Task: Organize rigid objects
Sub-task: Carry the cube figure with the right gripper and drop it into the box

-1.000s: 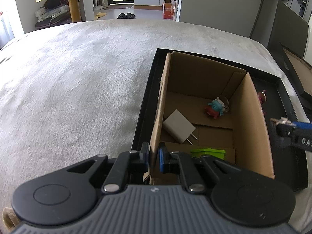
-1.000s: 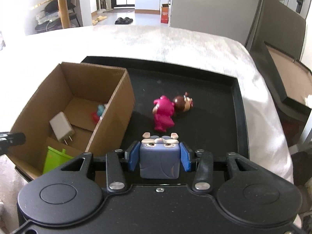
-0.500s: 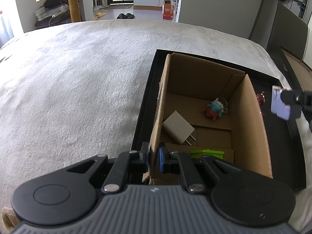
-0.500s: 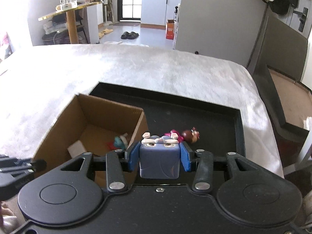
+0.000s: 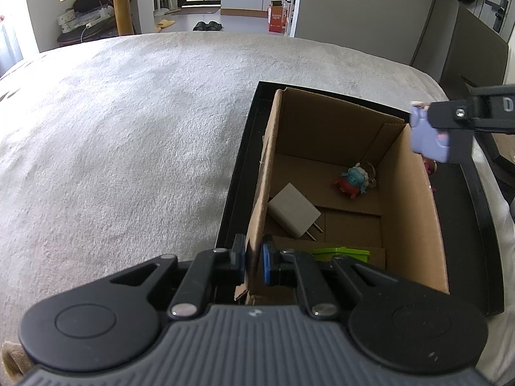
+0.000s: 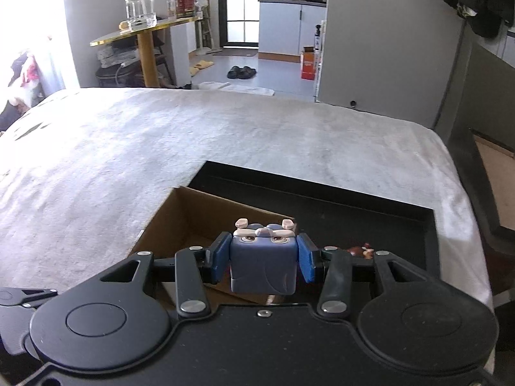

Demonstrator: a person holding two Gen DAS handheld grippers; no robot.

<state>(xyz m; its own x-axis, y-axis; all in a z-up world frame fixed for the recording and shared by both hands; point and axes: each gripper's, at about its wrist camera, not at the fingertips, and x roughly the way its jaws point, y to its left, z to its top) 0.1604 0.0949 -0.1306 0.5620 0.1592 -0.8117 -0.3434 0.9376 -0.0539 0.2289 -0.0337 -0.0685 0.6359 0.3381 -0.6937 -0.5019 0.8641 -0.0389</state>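
- The left claw [image 5: 254,262] pinches the near wall of the cardboard box [image 5: 415,212].
- The right claw [image 6: 262,259] grips a blue cube toy [image 6: 262,265] above the box's right wall.

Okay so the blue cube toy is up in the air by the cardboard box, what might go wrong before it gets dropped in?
1. The right claw holds the blue cube toy near the right wall of the cardboard box, not clearly over the opening. Released early, it could hit the wall and fall onto the black tray.
2. The left claw pinches only the box's thin left wall; a bump might tip or shift the box.
3. A high drop may land on the white charger or small figurine.
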